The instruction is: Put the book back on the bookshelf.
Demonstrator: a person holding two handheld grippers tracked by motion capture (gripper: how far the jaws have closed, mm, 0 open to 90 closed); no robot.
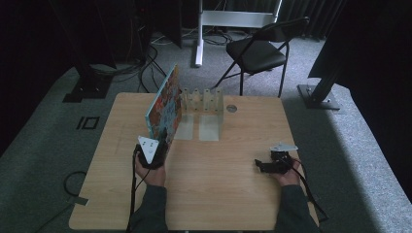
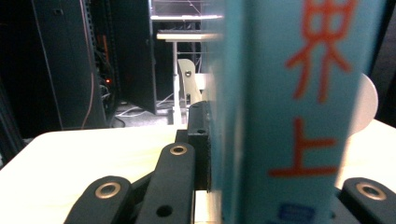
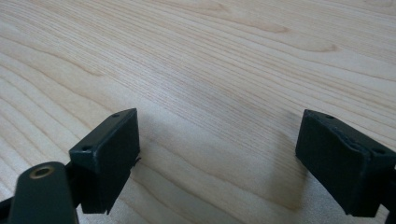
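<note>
A thin book (image 1: 165, 104) with a colourful cover stands upright on its edge at the back left of the table, tilted slightly. My left gripper (image 1: 163, 140) is shut on its near lower corner. In the left gripper view the teal spine (image 2: 289, 93) with orange characters rises between the jaws, and one black finger (image 2: 198, 135) presses against its left side. My right gripper (image 1: 262, 166) rests low at the right of the table, pointing left. Its jaws stand wide open (image 3: 219, 154) over bare wood with nothing between them.
A pale slotted rack (image 1: 201, 99) with several upright dividers stands just right of the book, at the back of the wooden table (image 1: 233, 194). A round cable hole (image 1: 231, 108) lies beside it. A black folding chair (image 1: 260, 51) stands beyond the table.
</note>
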